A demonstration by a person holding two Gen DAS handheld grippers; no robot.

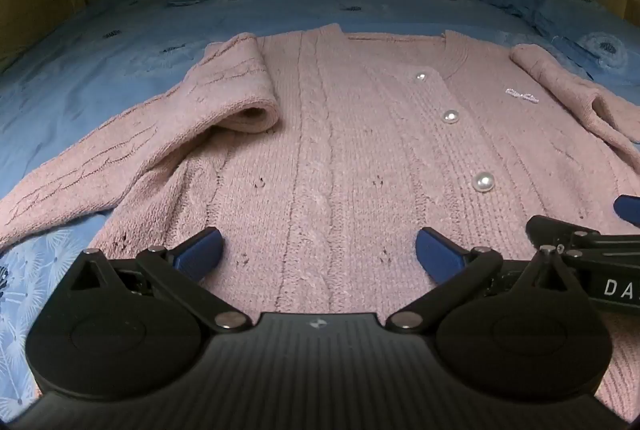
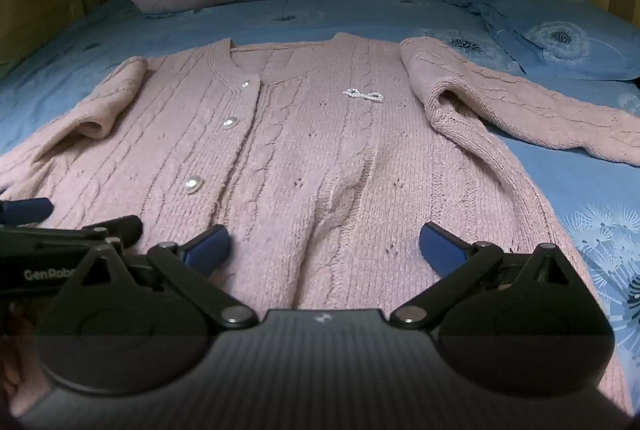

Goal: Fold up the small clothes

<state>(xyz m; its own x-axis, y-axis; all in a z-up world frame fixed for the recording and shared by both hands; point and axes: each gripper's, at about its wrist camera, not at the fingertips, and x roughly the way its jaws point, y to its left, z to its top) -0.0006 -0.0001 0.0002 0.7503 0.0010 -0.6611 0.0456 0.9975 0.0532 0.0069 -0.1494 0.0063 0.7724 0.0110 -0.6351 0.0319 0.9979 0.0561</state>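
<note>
I find the pink cardigan [image 1: 340, 134] lying flat, front up, on the blue bed [image 1: 100, 42], both sleeves folded inward at the cuffs. My left gripper [image 1: 319, 250] hovers over its near hem, fingers wide and empty. My right gripper [image 2: 324, 248] sits just beside it, fingers likewise wide, holding nothing.

A pink knitted cardigan [image 2: 320, 158] lies flat, front up, on a blue bed [image 2: 580, 190], both sleeves bent inward. The right gripper [image 2: 324, 244] hovers over its lower part, fingers spread wide, holding nothing. The left gripper [image 2: 28, 210] shows at the left edge.
</note>
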